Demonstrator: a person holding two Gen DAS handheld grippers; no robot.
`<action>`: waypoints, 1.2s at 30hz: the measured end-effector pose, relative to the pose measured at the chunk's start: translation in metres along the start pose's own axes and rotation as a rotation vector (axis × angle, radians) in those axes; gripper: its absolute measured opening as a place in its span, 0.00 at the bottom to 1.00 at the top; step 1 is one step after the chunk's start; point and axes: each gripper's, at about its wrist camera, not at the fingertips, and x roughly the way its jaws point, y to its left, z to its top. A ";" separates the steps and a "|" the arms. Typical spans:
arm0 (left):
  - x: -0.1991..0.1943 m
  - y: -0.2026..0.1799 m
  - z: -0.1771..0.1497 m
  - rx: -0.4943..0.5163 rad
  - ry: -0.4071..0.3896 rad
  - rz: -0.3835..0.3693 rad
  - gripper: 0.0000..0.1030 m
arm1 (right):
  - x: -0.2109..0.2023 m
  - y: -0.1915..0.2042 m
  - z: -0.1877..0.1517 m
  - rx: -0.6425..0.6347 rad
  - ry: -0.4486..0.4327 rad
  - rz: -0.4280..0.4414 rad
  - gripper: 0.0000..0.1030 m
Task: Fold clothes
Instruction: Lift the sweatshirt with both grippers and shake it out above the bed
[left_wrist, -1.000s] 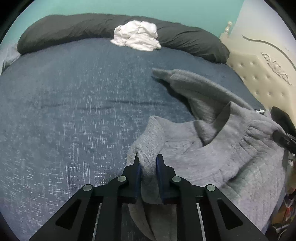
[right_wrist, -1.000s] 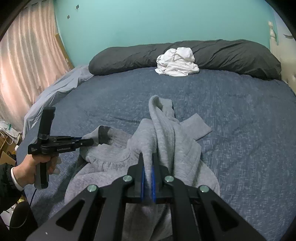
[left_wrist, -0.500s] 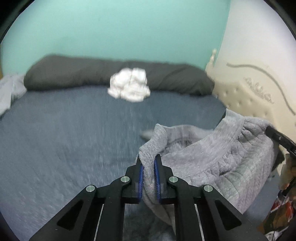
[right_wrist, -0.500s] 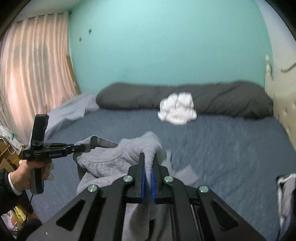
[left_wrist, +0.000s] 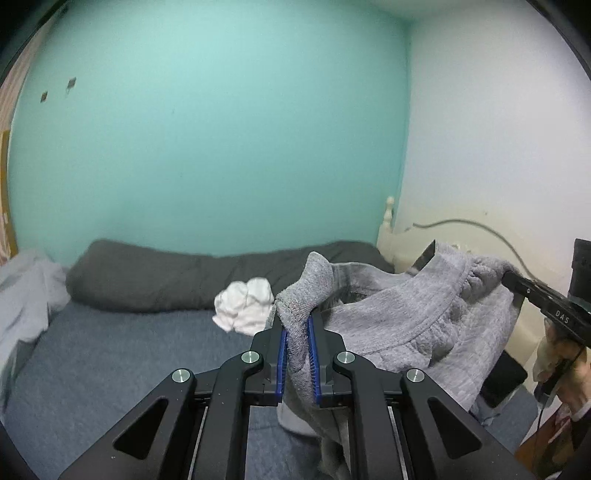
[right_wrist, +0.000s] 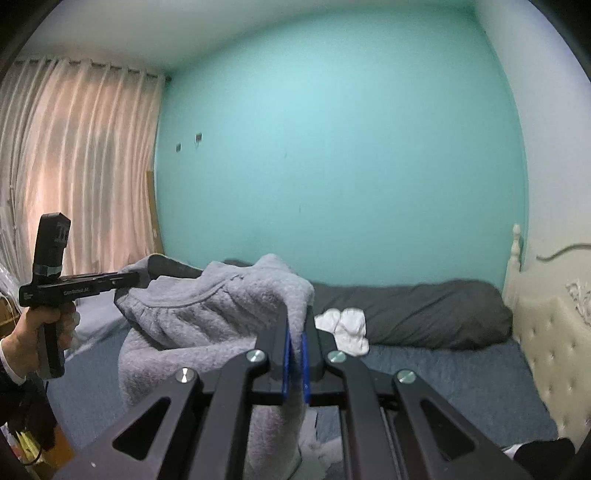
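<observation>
The left gripper (left_wrist: 295, 343) jaws pinch a fold of the grey knitted sweatshirt (left_wrist: 417, 317); the right gripper (right_wrist: 294, 350) jaws clamp another edge, the garment hanging between them above the blue bed (right_wrist: 443, 373). Beyond lies a crumpled white cloth (left_wrist: 243, 304) against a long dark pillow (right_wrist: 424, 314).

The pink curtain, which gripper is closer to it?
Left. The left gripper, pinching the gray sweater, is on the side of the curtain. The right gripper, pinching it too, is farther over, toward the headboard.
</observation>
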 end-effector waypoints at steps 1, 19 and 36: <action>-0.005 -0.002 0.005 0.005 -0.006 0.002 0.11 | -0.004 0.002 0.007 -0.007 -0.010 0.001 0.04; 0.006 0.017 -0.045 -0.045 0.118 0.061 0.11 | 0.030 0.019 -0.024 -0.038 0.111 0.068 0.04; 0.082 0.063 -0.152 -0.147 0.319 0.096 0.11 | 0.078 0.037 -0.152 0.119 0.289 0.190 0.04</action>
